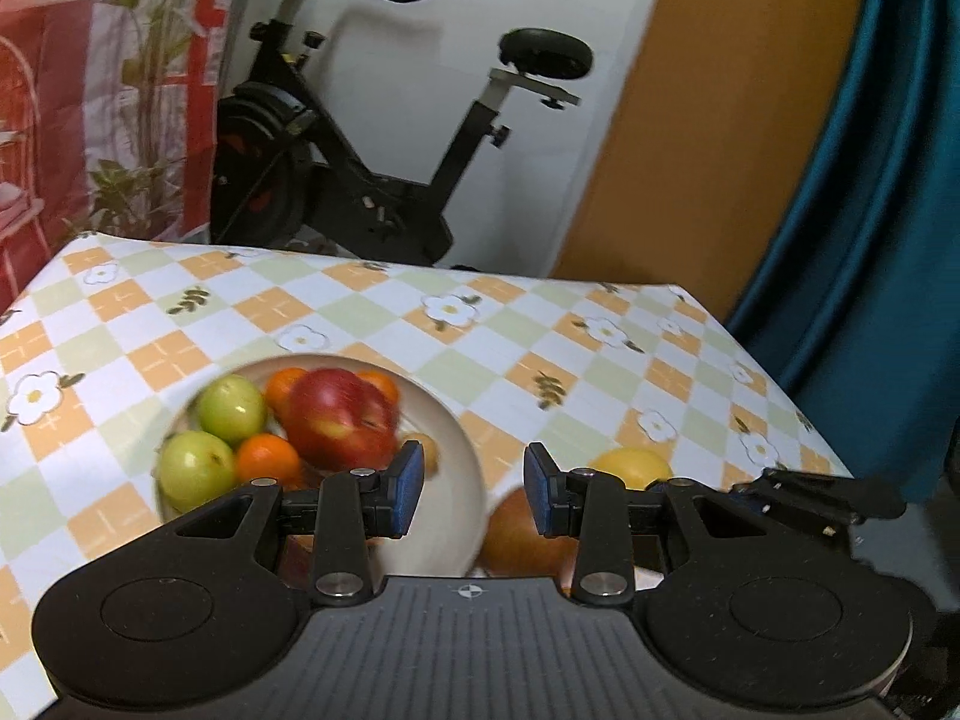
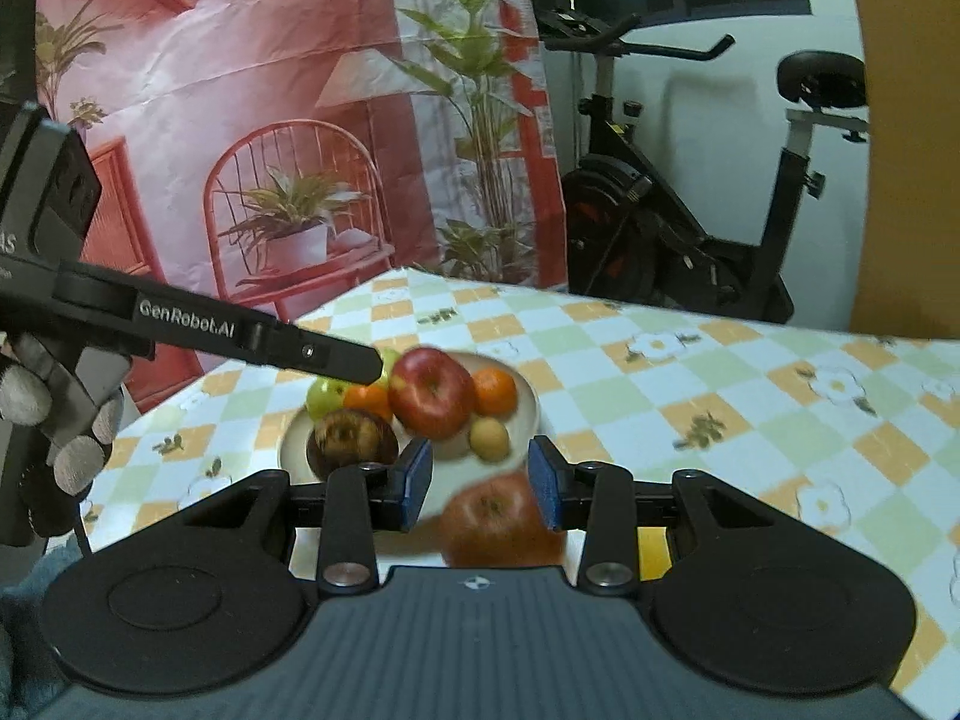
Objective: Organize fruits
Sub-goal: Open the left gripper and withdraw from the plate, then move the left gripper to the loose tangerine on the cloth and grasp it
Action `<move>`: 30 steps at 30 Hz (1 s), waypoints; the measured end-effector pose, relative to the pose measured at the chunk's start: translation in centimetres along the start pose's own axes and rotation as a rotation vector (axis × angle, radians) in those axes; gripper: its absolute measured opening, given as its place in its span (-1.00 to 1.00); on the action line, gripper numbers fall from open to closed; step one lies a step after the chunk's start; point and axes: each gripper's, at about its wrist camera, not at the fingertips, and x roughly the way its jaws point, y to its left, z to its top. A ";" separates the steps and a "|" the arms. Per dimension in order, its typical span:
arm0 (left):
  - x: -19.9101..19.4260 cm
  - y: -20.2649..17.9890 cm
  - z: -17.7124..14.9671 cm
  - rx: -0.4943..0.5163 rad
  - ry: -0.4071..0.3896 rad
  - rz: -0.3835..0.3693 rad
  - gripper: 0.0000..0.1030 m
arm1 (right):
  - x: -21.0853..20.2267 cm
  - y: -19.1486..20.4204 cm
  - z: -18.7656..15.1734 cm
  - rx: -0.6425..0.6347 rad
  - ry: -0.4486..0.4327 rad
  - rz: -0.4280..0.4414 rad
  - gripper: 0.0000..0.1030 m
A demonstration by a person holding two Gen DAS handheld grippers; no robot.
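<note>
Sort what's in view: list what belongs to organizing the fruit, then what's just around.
Job: plate, red apple, green apples, oranges, apple off the plate, lemon.
Around: exercise bike, backdrop, curtain.

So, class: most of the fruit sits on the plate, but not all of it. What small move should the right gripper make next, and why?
Probably ease the right gripper down around the orange-red apple just ahead of it. That apple lies on the tablecloth beside the plate, not on it, and the jaws stand apart with nothing between them.
</note>
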 end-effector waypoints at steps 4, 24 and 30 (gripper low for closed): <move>0.4 -0.9 -1.3 0.008 0.029 -0.020 -0.25 | -0.2 0.5 -2.2 -0.025 0.032 -0.009 -0.24; 3.0 -3.6 -5.7 0.028 0.137 -0.048 -0.25 | 2.8 1.0 -6.1 -0.104 0.148 0.034 -0.19; 3.7 -3.9 -6.1 0.034 0.154 -0.040 -0.25 | 2.7 0.6 -6.0 -0.082 0.137 0.045 -0.20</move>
